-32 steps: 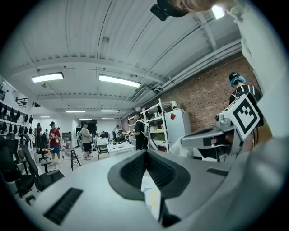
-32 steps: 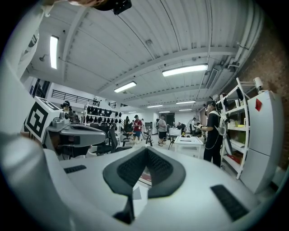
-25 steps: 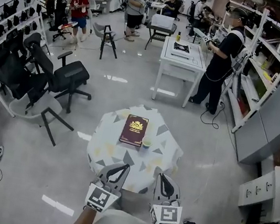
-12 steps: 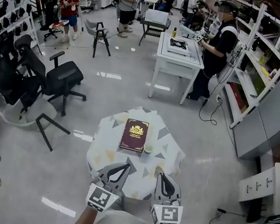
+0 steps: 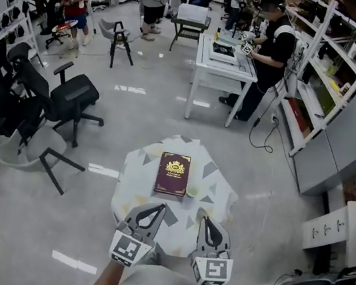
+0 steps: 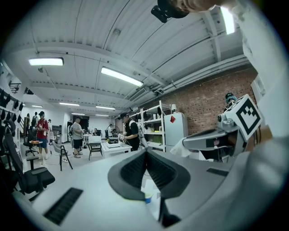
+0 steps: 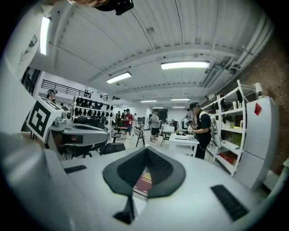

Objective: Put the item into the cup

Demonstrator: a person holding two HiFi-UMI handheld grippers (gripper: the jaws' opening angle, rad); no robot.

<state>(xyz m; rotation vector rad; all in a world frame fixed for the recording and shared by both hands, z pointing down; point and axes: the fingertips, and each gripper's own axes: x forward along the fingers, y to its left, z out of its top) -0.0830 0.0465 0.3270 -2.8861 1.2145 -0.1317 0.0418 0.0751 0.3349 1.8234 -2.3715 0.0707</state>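
Observation:
A small round table (image 5: 132, 192) with a patterned cloth stands in front of me. On it lies a dark red book (image 5: 173, 173), and a small pale green cup (image 5: 191, 191) stands at the book's right front corner. A small pale thing (image 5: 200, 212) lies near the table's front right, too small to make out. My left gripper (image 5: 158, 206) is shut and empty over the table's near edge, and the cup (image 6: 147, 197) shows below its jaws. My right gripper (image 5: 205, 220) is shut and empty beside it, with the book (image 7: 143, 181) showing below its jaws.
Black office chairs (image 5: 71, 97) stand to the left. A white workbench (image 5: 222, 61) with a person beside it stands behind the table. Shelving (image 5: 330, 83) and a grey cabinet (image 5: 344, 136) line the right side. Several people stand at the far end.
The head view has shifted forward a little, so the table sits slightly lower and nearer. Both grippers hold the same place, shut.

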